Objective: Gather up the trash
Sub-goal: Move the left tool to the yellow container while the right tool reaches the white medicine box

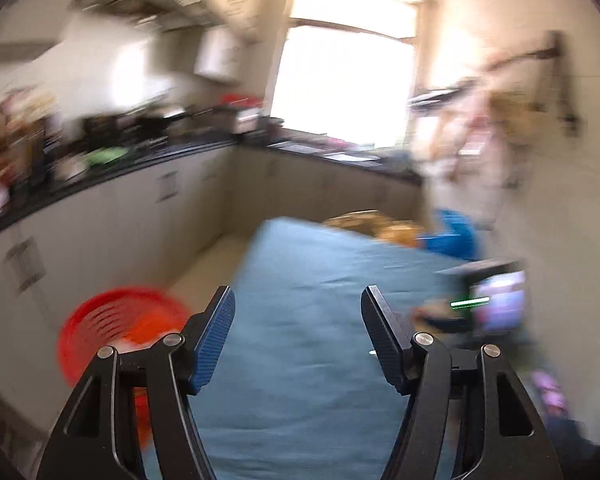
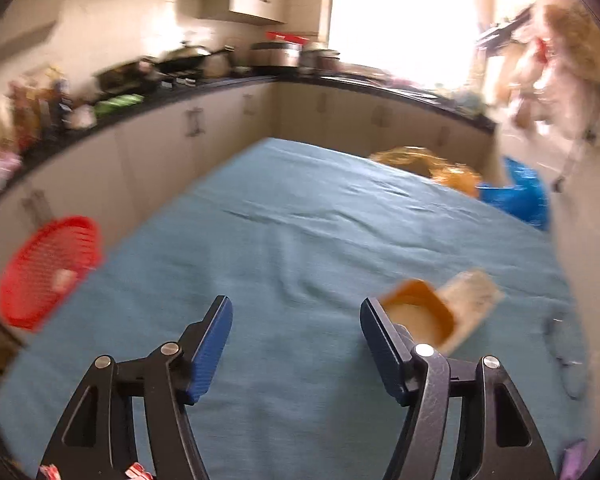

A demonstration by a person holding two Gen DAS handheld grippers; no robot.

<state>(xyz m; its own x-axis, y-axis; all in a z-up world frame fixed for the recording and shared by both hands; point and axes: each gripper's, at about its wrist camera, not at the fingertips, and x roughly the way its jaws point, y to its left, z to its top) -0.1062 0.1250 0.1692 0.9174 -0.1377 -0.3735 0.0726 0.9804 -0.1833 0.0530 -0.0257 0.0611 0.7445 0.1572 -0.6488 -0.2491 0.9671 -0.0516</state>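
Observation:
A red slotted basket (image 1: 116, 328) stands off the left edge of a table with a blue cloth (image 1: 312, 320); something pale lies inside it. It also shows in the right wrist view (image 2: 48, 272). An orange-and-pale wrapper (image 2: 440, 312) lies on the blue cloth (image 2: 300, 240), just right of my right gripper's right finger. My left gripper (image 1: 298, 308) is open and empty above the cloth, right of the basket. My right gripper (image 2: 296, 320) is open and empty above the cloth. Both views are blurred.
A black kitchen counter (image 2: 220, 84) with pots and bottles runs along the left and far walls. Yellow bags (image 2: 424, 164) and a blue bag (image 2: 520, 196) sit past the table's far right corner. A lit screen (image 1: 496, 308) stands at the right.

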